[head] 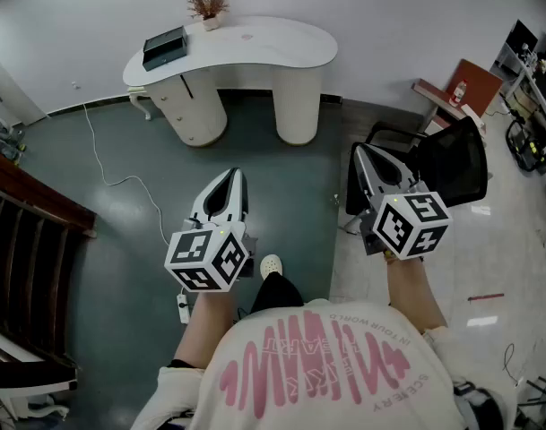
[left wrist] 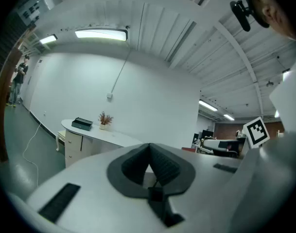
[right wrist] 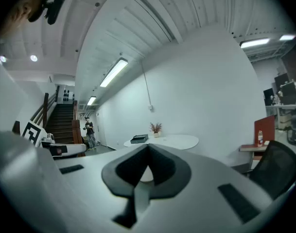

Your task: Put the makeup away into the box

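A dark box (head: 165, 47) lies at the left end of a white curved table (head: 255, 52) across the room; it also shows as the box (left wrist: 82, 124) in the left gripper view and the box (right wrist: 139, 139) in the right gripper view. No makeup can be made out. My left gripper (head: 232, 176) and right gripper (head: 360, 150) are held level over the floor, well short of the table. Seen along its own jaws, the left gripper (left wrist: 149, 147) has its tips together with nothing between them, and so does the right gripper (right wrist: 148, 147).
A small potted plant (head: 208, 7) stands on the table beside the box. A black office chair (head: 443, 164) is just right of my right gripper. A white cable (head: 120, 173) trails over the green floor. Dark stairs (head: 21, 240) rise at left, and a person (right wrist: 89, 130) stands far off near them.
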`<action>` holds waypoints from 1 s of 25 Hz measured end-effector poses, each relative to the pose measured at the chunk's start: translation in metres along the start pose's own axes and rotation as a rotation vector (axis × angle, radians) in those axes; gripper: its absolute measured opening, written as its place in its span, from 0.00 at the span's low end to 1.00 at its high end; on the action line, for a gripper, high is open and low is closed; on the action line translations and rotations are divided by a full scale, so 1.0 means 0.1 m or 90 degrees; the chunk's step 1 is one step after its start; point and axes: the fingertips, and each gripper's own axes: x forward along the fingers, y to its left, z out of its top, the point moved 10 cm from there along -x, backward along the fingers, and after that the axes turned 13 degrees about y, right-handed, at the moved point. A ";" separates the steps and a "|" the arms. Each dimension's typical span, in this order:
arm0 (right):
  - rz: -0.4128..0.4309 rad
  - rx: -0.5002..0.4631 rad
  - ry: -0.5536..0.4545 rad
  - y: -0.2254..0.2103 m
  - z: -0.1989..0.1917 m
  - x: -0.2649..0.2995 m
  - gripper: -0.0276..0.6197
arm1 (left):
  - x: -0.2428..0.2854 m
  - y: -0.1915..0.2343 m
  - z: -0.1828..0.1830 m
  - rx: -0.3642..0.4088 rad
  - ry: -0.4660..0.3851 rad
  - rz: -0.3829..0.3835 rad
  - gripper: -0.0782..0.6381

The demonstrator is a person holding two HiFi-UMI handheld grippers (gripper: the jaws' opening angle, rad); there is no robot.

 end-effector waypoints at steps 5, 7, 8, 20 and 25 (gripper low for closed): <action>-0.007 0.004 0.016 -0.06 0.01 0.21 0.04 | 0.15 0.14 0.01 -0.004 0.009 0.005 0.11; -0.008 0.005 0.019 -0.10 0.03 0.38 0.04 | 0.27 0.24 0.03 -0.007 0.011 0.006 0.11; -0.008 0.004 0.021 -0.12 0.05 0.47 0.04 | 0.34 0.30 0.04 -0.008 0.012 0.007 0.11; 0.024 0.005 -0.021 -0.19 0.77 1.65 0.04 | 1.19 1.12 0.82 -0.003 -0.012 -0.003 0.11; 0.013 0.003 -0.030 -0.14 0.98 2.12 0.04 | 1.44 1.50 1.11 0.010 -0.025 -0.013 0.11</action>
